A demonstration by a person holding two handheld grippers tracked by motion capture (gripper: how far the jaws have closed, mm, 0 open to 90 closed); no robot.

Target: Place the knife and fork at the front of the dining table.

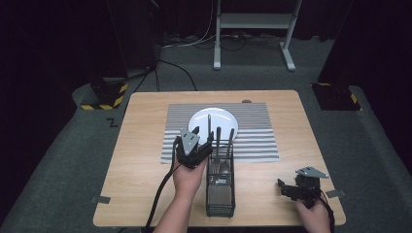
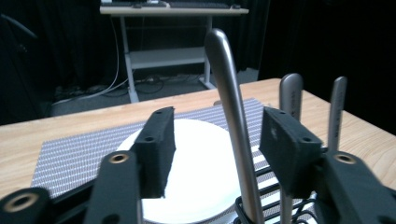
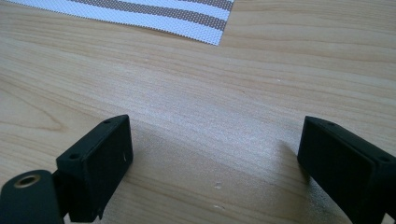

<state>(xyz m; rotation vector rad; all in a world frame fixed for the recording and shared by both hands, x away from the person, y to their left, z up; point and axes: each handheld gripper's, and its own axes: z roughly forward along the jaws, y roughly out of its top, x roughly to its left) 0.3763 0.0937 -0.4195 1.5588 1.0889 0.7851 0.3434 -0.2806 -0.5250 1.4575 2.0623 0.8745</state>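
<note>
Currently left tongs (image 2: 217,140) apart, straddling utensil handle (image 2: 229,116) in wire caddy (image 1: 220,187); smooth steel, stiff, slippery, so grip mid-handle. Right tongs (image 3: 215,168) apart, idle near worktop (image 1: 141,145) front-right corner.

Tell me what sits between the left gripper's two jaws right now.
In the left gripper view, the left gripper stands open with one metal utensil handle rising between its jaws from the wire caddy, nearer the right jaw. The white plate lies behind.
</note>
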